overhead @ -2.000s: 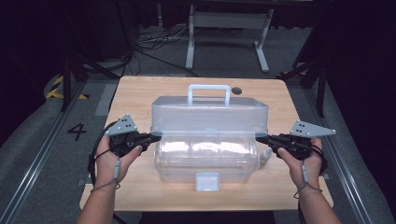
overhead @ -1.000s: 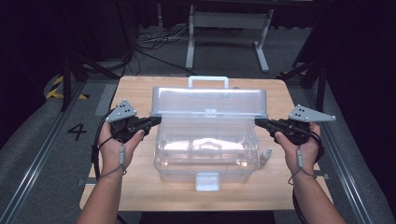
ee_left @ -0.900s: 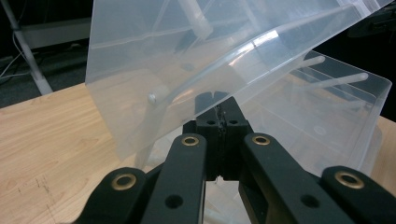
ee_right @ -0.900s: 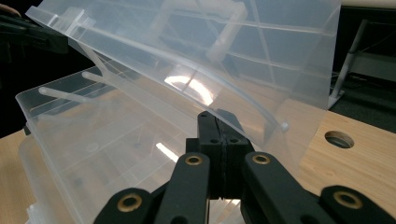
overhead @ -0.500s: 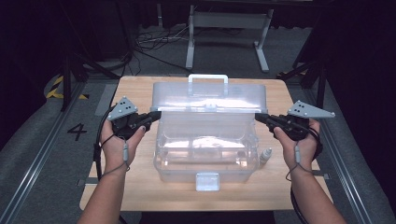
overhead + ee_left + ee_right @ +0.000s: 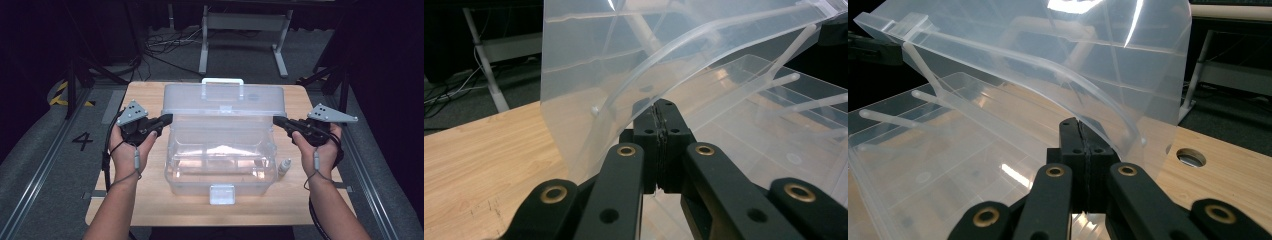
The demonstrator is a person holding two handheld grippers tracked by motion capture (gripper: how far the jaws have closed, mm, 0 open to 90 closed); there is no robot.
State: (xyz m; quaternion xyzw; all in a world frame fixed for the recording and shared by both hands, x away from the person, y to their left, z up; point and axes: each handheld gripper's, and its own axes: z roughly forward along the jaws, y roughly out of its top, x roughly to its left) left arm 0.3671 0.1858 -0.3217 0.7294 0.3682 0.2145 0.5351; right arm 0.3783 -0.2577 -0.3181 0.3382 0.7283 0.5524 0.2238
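Note:
A clear plastic storage box [image 6: 220, 165] stands in the middle of the wooden table [image 6: 145, 200]. Its lid [image 6: 225, 100], with a white handle [image 6: 222, 82], is tilted up and back on its rear hinge. My left gripper [image 6: 167, 118] is shut, its tips against the lid's left side edge. My right gripper [image 6: 276, 120] is shut too, touching the lid's right side edge. In the left gripper view the closed jaws [image 6: 659, 107] sit under the curved lid rim [image 6: 624, 60]. The right gripper view shows the same: shut jaws [image 6: 1077, 125] below the lid [image 6: 1058, 55].
A small white bottle [image 6: 284, 166] stands on the table right of the box. The box's latch [image 6: 222, 194] faces the front edge. A round hole [image 6: 1191, 157] is in the tabletop. A metal stand [image 6: 240, 30] and cables lie on the floor behind.
Both hands have risen, and the lid has swung from closed on the box to tilted up and back. The jaws stayed shut throughout.

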